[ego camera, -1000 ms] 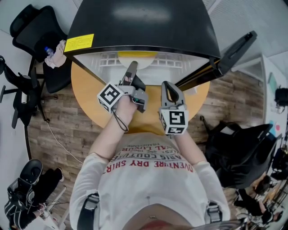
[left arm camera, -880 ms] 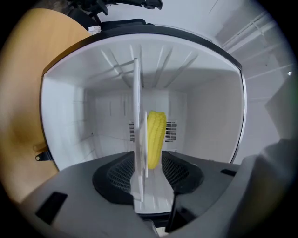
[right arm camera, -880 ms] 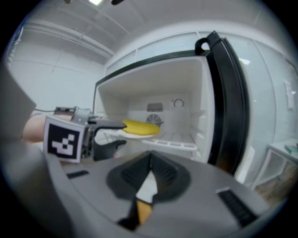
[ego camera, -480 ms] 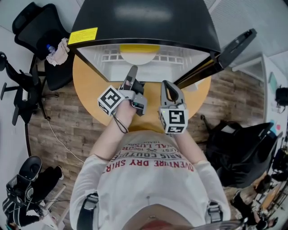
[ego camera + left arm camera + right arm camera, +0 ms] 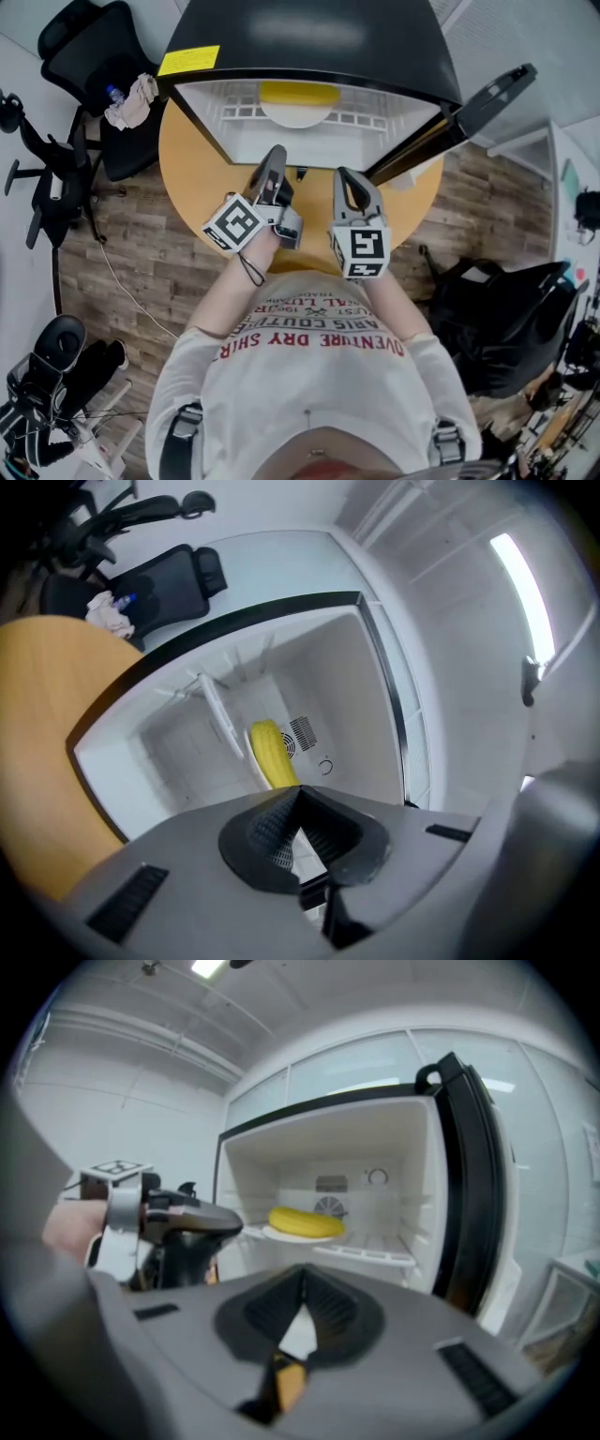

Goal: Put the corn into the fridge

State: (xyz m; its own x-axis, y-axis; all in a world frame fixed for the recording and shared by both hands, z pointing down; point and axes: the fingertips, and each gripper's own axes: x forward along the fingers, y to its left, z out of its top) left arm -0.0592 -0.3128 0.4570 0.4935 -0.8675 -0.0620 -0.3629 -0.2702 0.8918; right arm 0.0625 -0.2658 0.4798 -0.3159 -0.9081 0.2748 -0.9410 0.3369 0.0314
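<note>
Seen from above, one small fridge [image 5: 309, 37] with a black top stands on one round wooden desk [image 5: 187, 178]. Its single door [image 5: 469, 108] is swung wide open to the right. Inside the white compartment, one yellow corn cob [image 5: 298, 92] lies on its side on one white plate [image 5: 300, 117], which sits on a shelf towards the back.

A person in a printed white T-shirt holds two tools, one in each hand, side by side over the desk just in front of the fridge opening. Both point into it.

The left tool [image 5: 277, 155] has just been closing. Its jaws now meet at the tips with nothing between them. The right tool [image 5: 345, 175] also has its jaws together and grips nothing. Each tool carries one cube with square black-and-white markers.

From the right gripper view, the left tool shows at the left edge, beside the fridge's left wall. The open door stands tall at the right.

On the wood-plank floor to the left is one black office chair [image 5: 89, 47], with one crumpled pale cloth [image 5: 136, 94] and one small bottle [image 5: 114, 94] on its seat. One black bag [image 5: 506, 319] lies on the floor to the right.
</note>
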